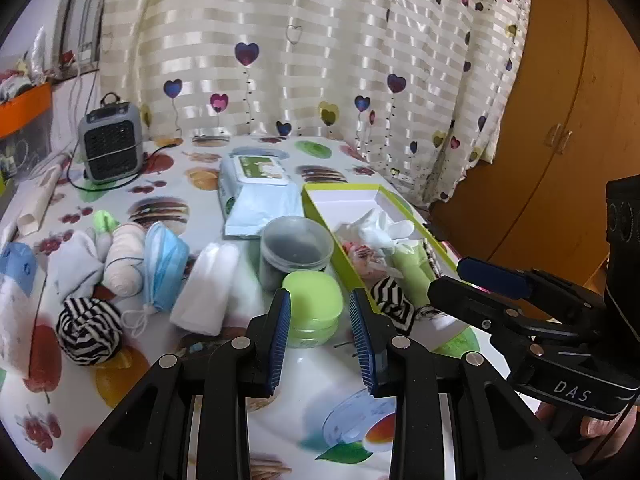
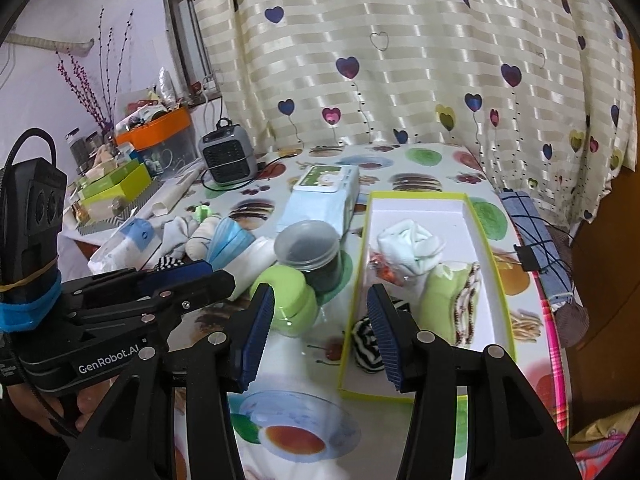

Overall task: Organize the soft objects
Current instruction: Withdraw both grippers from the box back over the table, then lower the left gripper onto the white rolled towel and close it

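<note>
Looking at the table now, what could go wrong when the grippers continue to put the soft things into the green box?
1. The green jar and the dark jar with the clear lid stand between the left gripper and the loose soft things; reaching over could knock them.
2. The face mask has thin ear loops that may snag a finger.
3. The green box sits near the table edge; a push could shift it.

lime-green-rimmed white cardboard box (image 2: 486, 240) | black-and-white striped rolled sock (image 1: 89, 331) | pale-blue pleated face mask (image 1: 165, 264) | lime-green round plastic lid (image 1: 314, 300) | cream striped curtain with purple hearts (image 1: 320, 40) | fruit-and-burger print tabletop (image 1: 168, 168)
</note>
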`<state>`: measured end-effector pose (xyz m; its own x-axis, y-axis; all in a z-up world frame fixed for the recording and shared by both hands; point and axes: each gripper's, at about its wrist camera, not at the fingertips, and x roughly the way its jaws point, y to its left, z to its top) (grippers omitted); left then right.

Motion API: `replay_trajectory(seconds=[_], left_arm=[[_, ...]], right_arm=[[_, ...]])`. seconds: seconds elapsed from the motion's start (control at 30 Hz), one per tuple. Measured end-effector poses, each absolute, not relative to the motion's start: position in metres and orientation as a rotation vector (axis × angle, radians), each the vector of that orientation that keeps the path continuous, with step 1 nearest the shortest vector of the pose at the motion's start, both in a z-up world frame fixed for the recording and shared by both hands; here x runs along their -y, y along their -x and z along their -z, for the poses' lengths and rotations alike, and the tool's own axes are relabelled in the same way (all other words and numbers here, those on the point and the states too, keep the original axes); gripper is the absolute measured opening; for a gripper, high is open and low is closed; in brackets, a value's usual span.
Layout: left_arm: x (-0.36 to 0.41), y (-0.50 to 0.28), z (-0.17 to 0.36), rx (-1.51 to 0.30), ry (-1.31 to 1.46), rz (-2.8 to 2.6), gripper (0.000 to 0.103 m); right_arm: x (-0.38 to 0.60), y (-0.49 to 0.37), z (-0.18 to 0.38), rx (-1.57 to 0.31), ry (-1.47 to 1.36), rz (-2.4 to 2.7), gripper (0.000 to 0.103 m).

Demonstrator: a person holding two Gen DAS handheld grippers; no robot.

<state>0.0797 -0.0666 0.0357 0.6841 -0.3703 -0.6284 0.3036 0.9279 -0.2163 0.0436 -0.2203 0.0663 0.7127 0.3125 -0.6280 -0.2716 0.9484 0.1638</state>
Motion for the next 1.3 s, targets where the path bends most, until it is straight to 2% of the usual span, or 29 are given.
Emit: replay_trajectory(seconds=[0.37, 0.5, 1.3], left_arm=[[0.052, -0.075, -0.029, -0.735, 0.120, 0.352, 0.028], [0.044, -0.075, -0.024, -0.740, 0.125, 0.334, 0.028], [-0.006, -0.085, -0.002, -0.790, 0.181, 0.243, 0.028]], right_arm=[[0.205, -0.043, -0.067, -0.705, -0.051, -0.363, 0.050], [0.198, -0.044, -0.065, -0.712, -0.044, -0.378, 0.056], [0.167, -0.052, -0.055, -0.757, 0.001, -0.449, 0.057]])
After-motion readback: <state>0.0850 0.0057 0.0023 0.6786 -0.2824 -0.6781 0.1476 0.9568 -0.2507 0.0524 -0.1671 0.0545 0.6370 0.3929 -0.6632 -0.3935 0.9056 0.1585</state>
